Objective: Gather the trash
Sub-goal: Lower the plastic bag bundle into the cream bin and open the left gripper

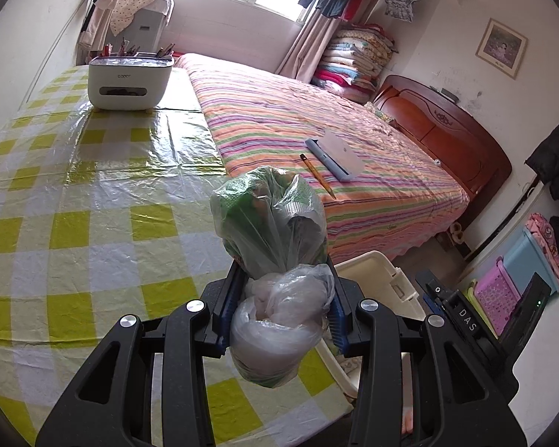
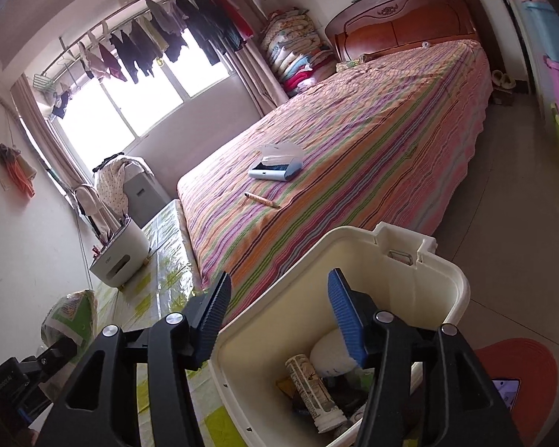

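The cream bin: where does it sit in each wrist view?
Left wrist: the cream bin is at lower right, mostly hidden behind the left tongs and their plastic bag.
Right wrist: it fills the lower centre, trash inside, under the open right tongs.
Shared landmark: the pencil on the striped bed.

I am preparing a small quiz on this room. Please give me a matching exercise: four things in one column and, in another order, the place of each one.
Things:
1. plastic bag
2. pencil
3. rolled paper tube
4. white organizer box

Places:
A. on the checked table cover
B. inside the cream bin
C. between the left tongs
D. on the striped bed

Pairs: 1-C, 2-D, 3-B, 4-A
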### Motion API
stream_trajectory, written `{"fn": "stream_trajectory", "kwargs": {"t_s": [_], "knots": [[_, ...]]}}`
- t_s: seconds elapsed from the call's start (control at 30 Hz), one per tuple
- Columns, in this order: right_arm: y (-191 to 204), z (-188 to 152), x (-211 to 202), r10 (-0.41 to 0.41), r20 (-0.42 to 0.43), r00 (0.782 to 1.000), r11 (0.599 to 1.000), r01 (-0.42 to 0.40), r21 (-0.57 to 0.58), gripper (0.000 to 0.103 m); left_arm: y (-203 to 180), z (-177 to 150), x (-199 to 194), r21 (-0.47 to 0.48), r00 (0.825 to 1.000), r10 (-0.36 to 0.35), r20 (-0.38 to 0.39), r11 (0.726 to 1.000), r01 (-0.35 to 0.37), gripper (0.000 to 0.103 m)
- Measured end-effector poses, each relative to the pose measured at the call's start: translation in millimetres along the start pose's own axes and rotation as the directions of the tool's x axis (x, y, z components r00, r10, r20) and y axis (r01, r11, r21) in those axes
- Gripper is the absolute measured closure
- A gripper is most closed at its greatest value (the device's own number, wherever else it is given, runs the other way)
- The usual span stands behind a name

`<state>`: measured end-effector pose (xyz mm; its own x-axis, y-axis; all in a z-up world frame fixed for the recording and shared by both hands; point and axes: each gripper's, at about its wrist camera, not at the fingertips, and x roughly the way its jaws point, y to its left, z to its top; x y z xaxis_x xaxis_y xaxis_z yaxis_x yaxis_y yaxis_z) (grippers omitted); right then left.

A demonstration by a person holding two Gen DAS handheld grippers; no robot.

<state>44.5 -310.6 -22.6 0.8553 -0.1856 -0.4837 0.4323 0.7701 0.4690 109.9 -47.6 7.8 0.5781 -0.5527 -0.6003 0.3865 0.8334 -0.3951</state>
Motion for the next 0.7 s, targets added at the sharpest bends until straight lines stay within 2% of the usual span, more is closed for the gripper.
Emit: {"fn": "stream_trajectory", "kwargs": {"t_s": [0.3,0.53,0.7], "knots": [[-21.0,10.4,-19.5,-0.051,0.125,0.991,0.996,0.041,0.085,0.048,-43.6,-10.5,44.2,0.027,0.987,-0.119,-0.109,0.992,0.122,0.064],[-37.9,14.0,-29.0,-0.05,0.168,0.985,0.986,0.022,0.163,0.045,-69.2,-16.4,75.8,0.044,0.975,-0.148,-0.167,0.987,0.158,0.064],[-40.9,15.5,-32.4,-0.047,0.187,0.981,0.984,0.013,0.178,0.043,-83.0,-18.0,94.3,0.039,0.967,-0.168,-0.192,0.983,0.179,0.062]]}}
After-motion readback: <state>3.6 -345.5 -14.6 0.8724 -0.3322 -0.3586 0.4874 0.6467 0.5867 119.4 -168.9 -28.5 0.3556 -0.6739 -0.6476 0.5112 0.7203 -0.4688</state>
